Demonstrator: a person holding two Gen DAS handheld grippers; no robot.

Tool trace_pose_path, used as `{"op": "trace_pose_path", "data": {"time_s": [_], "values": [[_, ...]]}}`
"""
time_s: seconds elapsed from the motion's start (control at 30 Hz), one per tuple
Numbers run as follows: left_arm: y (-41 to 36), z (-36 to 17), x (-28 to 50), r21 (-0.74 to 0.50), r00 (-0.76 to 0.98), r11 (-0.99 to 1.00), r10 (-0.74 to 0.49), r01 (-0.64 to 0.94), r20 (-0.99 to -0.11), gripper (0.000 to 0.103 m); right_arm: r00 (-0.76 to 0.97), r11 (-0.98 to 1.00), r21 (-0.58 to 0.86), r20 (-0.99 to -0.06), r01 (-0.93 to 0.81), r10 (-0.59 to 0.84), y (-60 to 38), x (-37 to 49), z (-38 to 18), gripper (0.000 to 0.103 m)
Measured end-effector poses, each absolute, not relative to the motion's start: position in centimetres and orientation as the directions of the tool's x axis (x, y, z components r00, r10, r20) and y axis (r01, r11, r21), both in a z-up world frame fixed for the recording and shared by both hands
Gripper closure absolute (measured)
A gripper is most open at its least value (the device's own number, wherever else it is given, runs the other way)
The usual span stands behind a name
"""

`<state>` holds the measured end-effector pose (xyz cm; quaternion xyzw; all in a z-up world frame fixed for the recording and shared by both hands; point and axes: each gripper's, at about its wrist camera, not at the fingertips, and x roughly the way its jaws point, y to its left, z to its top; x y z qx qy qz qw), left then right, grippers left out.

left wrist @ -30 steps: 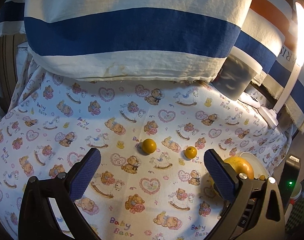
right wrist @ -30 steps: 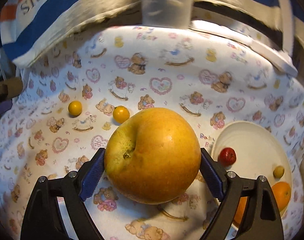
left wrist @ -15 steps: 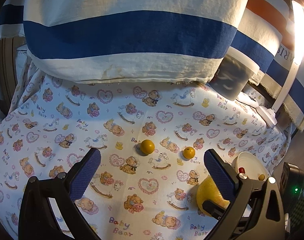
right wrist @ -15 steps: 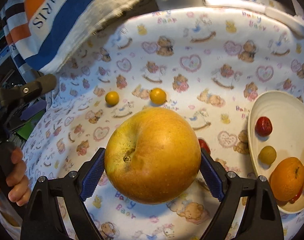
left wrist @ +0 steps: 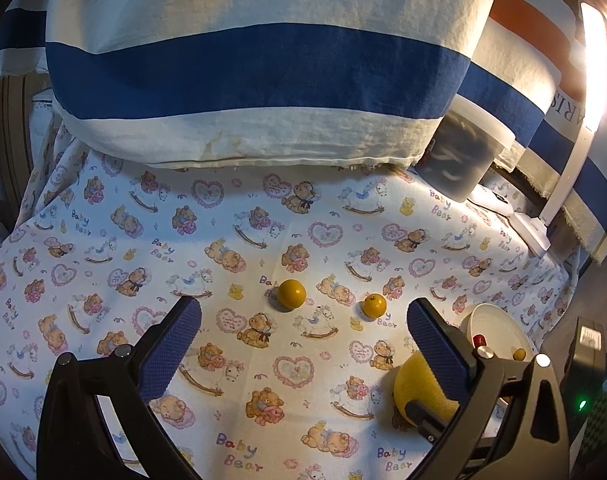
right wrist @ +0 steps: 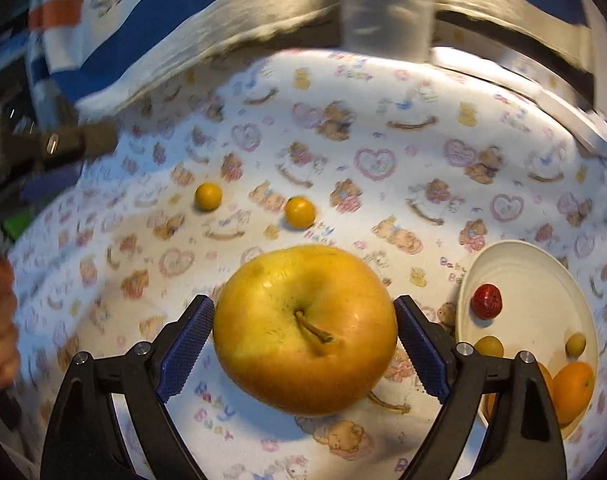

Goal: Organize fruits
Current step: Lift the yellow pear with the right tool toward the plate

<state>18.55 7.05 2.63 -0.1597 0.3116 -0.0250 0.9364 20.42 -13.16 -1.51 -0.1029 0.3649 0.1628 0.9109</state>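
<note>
Where pads clamp, apple (right wrist: 305,330) fills hand-held gripper (right wrist: 303,334)

I am looking down on a bed covered by a white sheet (left wrist: 103,280) printed with teddy bears, hearts, rocking horses and the words "Baby Bear". Along its far edge lies a big cream pillow (left wrist: 263,80) with blue and orange bands and "PARIS" printed upside down from my view. A second striped cushion (left wrist: 543,92) of the same pattern runs off behind it towards the far right corner. Wedged at that corner is a dark translucent tub (left wrist: 459,160) with a pale lid. A white lamp (left wrist: 563,184) stands beside it, its bar glaring bright and washing the right edge in warm light.
</note>
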Motion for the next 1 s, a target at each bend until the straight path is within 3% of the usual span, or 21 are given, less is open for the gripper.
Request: {"op": "trace_pose_path", "data": {"time_s": [0.13,0.47,0.83,1.0], "values": [[7.0,2.6,18.6,-0.311,0.804,0.949,-0.148,-0.049,-0.577,0.001,0.698,0.923,-0.120,-0.691,-0.365,0.186,-12.8,20.2,-2.2,0.012],[6.8,3.3,18.3,-0.256,0.825,0.966,-0.116,-0.036,-0.553,0.001,0.654,0.938,0.027,-0.709,-0.347,0.262,-14.4,20.8,-2.5,0.014],[4.3,3.1,18.1,-0.132,0.839,0.991,-0.068,-0.005,-0.541,0.001,0.800,0.960,0.022,-0.548,-0.279,0.245,-18.7,16.9,2.6,0.014],[2.2,1.9,18.4,-0.047,0.826,0.999,-0.049,0.027,-0.561,0.001,0.817,0.965,0.025,-0.525,-0.262,0.236,-21.7,15.6,3.5,0.014]]}}
